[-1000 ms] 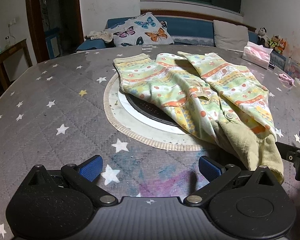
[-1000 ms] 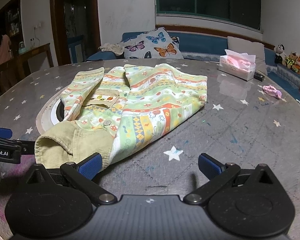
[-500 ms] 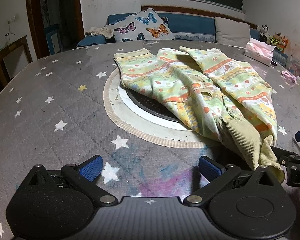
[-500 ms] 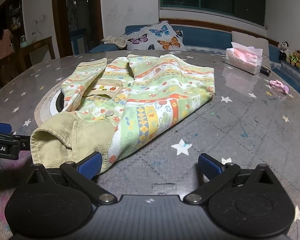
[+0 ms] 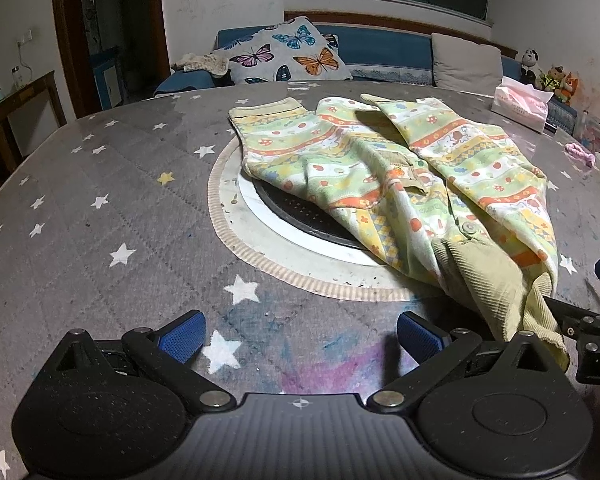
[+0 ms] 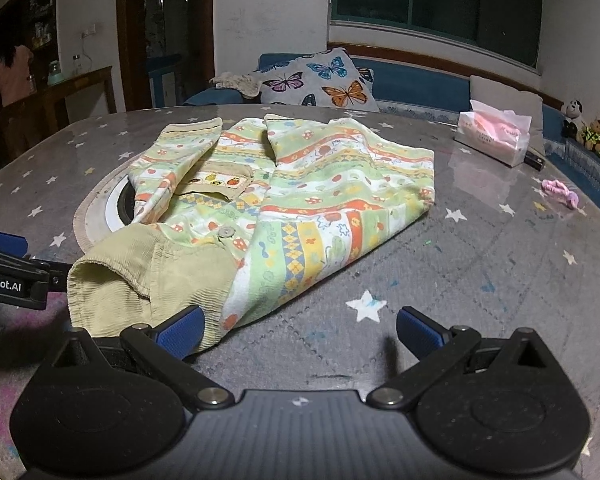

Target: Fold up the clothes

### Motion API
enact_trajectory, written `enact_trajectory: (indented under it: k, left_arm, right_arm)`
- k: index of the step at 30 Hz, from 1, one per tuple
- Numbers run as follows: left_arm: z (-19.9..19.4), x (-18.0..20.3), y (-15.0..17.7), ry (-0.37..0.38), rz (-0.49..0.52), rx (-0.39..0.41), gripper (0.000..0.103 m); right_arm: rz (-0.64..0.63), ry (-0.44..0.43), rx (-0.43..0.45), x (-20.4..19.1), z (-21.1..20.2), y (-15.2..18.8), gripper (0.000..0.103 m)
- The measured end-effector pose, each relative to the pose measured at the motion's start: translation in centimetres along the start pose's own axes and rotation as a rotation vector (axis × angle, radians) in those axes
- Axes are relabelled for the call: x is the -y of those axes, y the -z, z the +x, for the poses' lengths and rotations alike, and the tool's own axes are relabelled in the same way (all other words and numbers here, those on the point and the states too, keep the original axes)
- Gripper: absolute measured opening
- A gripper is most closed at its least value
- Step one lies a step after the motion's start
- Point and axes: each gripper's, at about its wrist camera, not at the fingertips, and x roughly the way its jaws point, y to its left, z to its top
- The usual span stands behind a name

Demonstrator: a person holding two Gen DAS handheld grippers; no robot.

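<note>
Left gripper (image 5: 300, 334) is spread wide, nothing between its blue pads, low in frame. Right gripper (image 6: 300, 332) gapes too, its left pad just touching the corduroy collar (image 6: 140, 280). The patterned child's jacket (image 6: 300, 196) (sleeves folded in) lies mid-frame on the star-print tablecloth (image 5: 100, 240).

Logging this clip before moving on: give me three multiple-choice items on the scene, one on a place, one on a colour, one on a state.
1. Where is the tissue box?
A. on the jacket
B. on the table, far right of the jacket
C. on the floor

2. What colour is the jacket's collar?
A. red
B. navy
C. olive-tan

3. How are both grippers?
A. open, holding nothing
B. shut on a sleeve
C. shut on the collar

Answers: B, it stands apart from the jacket on the table; C, ribbed tan cloth; A, left gripper and right gripper fingers are spread over the tabletop.
</note>
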Motion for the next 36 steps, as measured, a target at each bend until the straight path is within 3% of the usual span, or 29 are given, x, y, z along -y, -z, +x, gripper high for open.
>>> enact_trajectory:
  k: [14, 20, 26, 36]
  left_arm:
    - [0.2, -0.3, -2.1, -0.011, 0.000, 0.039, 0.103]
    - [1.1, -0.2, -3.5, -0.007, 0.012, 0.046, 0.103]
    - [2.0, 0.0, -5.1, -0.002, 0.031, 0.064, 0.101]
    - [3.7, -0.8, -8.6, 0.026, 0.018, 0.087, 0.083]
  right_arm:
    - [-0.019, -0.067, -0.005, 0.5, 0.0, -2.1, 0.103]
    - [-0.059, -0.052, 0.008, 0.9, 1.1, -4.1, 0.102]
    - [-0.071, -0.044, 0.002, 1.4, 3.9, -7.1, 0.093]
    - [-0.118, -0.044, 0.006, 0.4, 9.6, -13.4, 0.079]
